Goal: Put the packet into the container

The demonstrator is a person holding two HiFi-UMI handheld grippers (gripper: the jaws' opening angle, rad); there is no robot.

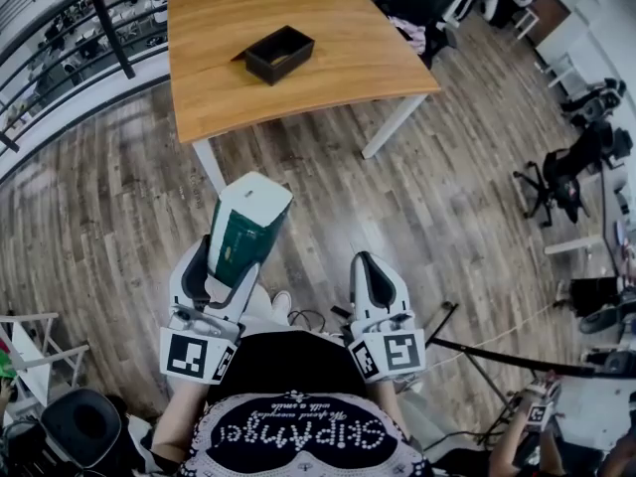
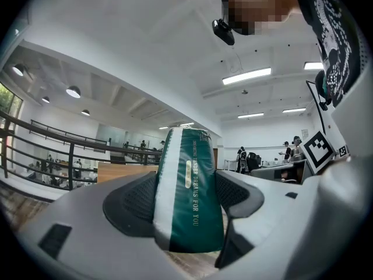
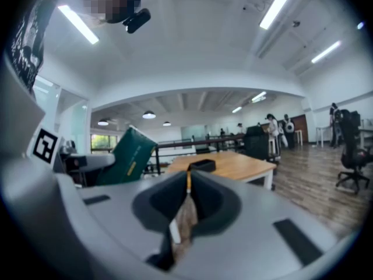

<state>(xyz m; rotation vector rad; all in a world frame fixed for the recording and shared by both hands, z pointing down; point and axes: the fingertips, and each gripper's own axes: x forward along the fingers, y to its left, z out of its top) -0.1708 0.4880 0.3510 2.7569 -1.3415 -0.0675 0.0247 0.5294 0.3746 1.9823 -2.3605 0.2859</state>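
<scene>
Now our left tongs (image 1: 227, 266) pinch the packet (image 1: 248, 222) over the floor (image 1: 447, 217), well apart from the container (image 1: 279, 54) midway between the tabletop's (image 1: 338, 63) side edges; right tongs (image 1: 373, 266) pressed together. Approaching comes next, we judge.

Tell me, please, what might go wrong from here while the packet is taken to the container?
1. The left gripper clamps the packet only near its lower end; most of it stands out past the jaws, so it could tilt or slip while carried.
2. The container sits far off on the table and its opening looks narrow, so the packet may catch its rim.
</scene>
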